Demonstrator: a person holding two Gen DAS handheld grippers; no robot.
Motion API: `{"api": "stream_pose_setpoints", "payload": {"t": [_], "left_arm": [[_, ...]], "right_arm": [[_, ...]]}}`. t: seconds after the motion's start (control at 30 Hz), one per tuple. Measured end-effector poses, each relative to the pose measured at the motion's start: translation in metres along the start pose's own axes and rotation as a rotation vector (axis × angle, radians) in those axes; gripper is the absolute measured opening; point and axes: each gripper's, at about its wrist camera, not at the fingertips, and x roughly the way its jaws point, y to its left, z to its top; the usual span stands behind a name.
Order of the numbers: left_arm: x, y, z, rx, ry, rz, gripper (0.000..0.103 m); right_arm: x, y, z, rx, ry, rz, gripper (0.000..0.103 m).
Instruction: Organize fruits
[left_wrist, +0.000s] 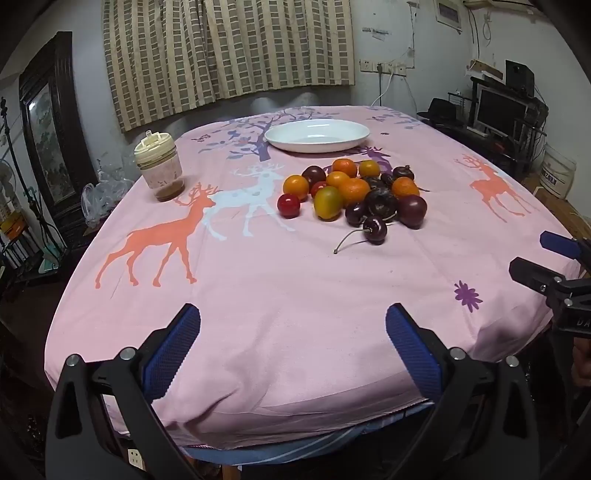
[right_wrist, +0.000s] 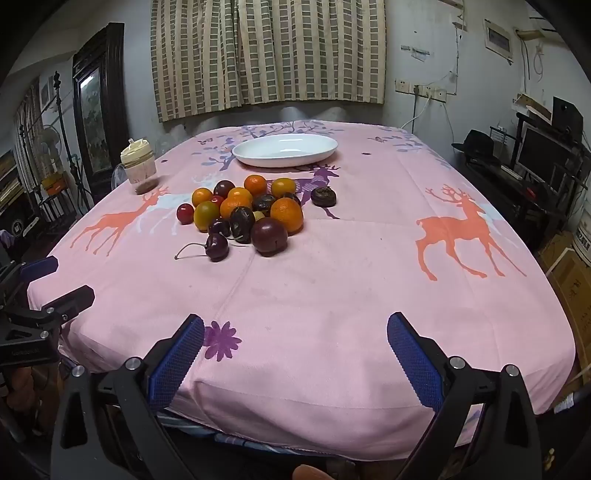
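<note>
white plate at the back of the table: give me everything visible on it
The plate is white, oval and shallow with a raised rim, glossy like ceramic or melamine. It is empty and sits flat on the pink cloth at the far side of the table, beyond the fruit pile, apart from it. Nothing touches it but the cloth.

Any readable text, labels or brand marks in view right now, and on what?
"DA", cut off at the frame edge: on the right gripper body.
Embossed word on the left gripper body: too blurred to read.
Print on the white bucket: too small to read.
Plate, jar, fruit: no text.
</note>
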Motion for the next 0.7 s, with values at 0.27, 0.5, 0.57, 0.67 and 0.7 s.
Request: {"api": "stream_pose_setpoints", "payload": {"t": [0.27, 0.5, 0.57, 0.67, 0.7], "left_arm": [[0.005, 0.001, -0.002, -0.010, 0.042, -0.009, 0.098], [0.007, 0.004, -0.003, -0.012, 0.040, -0.009, 0.098], [0.008, 0.004, -0.003, -0.012, 0.041, -0.008, 0.098], [0.009, 0.004, -0.004, -0.012, 0.042, -0.005, 0.098], [0.009, 0.004, -0.004, -0.013, 0.041, -0.005, 0.098]], "right_arm": [[0.001, 0.001, -0.001, -0.002, 0.001, 0.006, 0.099], [-0.001, -0.004, -0.003, -0.004, 0.000, 0.008, 0.099], [0.001, 0.000, -0.001, 0.000, 0.004, 0.006, 0.099], [0.000, -0.001, -0.001, -0.001, 0.005, 0.008, 0.099], [0.001, -0.001, -0.001, 0.000, 0.006, 0.007, 0.099]]}}
